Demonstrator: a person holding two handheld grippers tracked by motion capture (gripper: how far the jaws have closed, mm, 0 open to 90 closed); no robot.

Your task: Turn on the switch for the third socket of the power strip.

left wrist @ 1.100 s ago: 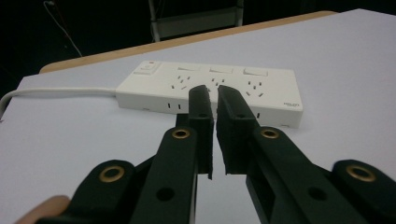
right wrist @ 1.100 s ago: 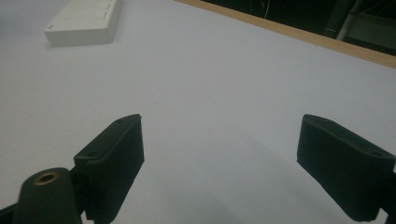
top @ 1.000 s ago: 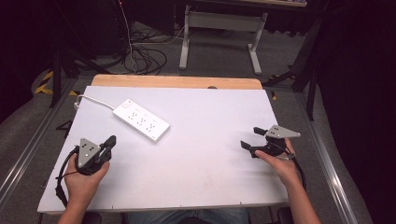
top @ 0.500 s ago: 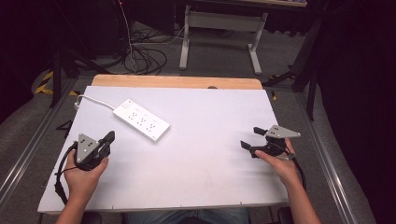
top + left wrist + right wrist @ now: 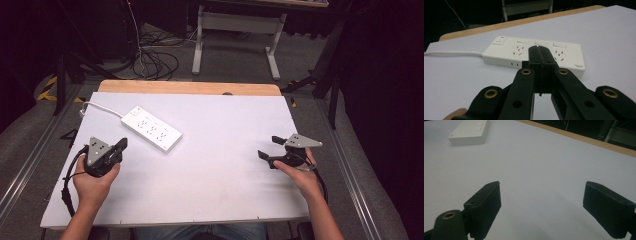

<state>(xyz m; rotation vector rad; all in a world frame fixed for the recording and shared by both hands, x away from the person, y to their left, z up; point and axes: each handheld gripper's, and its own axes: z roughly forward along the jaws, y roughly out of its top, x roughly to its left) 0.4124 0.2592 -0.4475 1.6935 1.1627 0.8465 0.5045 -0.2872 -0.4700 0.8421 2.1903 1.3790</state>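
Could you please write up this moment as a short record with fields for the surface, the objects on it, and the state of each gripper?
surface: white rectangular tabletop with a wooden strip along its far edge
object: white plastic power strip with a red-marked switch, lying flat at the far left, its white cord running off to the left
left gripper: jaws pressed together, empty, aimed at the power strip, just short of it
right gripper: jaws wide apart, empty, over bare tabletop at the right
contact: neither gripper touches the power strip
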